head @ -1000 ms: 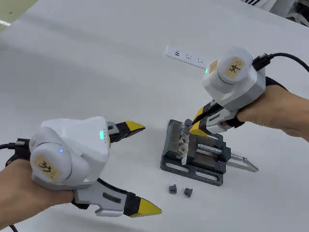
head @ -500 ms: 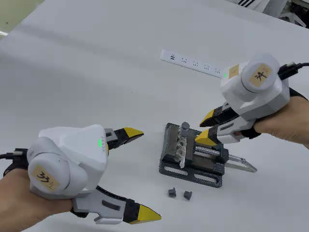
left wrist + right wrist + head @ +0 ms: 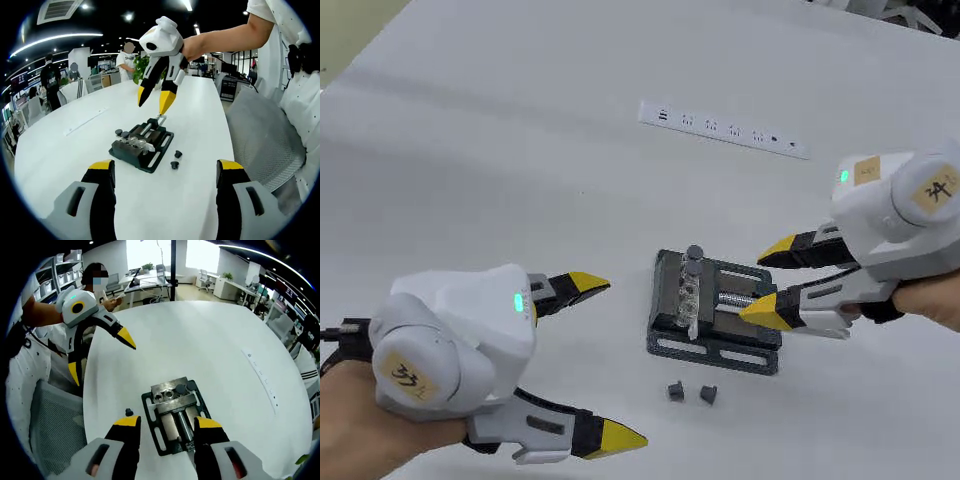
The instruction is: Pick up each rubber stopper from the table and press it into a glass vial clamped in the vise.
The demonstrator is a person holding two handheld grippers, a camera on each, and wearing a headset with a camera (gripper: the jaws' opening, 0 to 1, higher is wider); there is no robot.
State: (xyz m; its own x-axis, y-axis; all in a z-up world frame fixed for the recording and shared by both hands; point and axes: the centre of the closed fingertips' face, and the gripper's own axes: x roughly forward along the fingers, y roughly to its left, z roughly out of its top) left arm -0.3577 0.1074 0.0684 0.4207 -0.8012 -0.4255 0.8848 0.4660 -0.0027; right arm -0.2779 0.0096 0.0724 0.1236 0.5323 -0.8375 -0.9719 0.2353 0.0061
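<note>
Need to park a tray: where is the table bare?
Bare: the wide stretch between strip and vise, and beyond the strip. Crowded: at the vise, stoppers on its near side, left tool and right tool flanking it.

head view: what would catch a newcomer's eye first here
The dark vise at the centre, clamping a row of vials. On either side the open left gripper and right gripper point their yellow tips toward it. Two loose stoppers lie just on the person's side of it.
</note>
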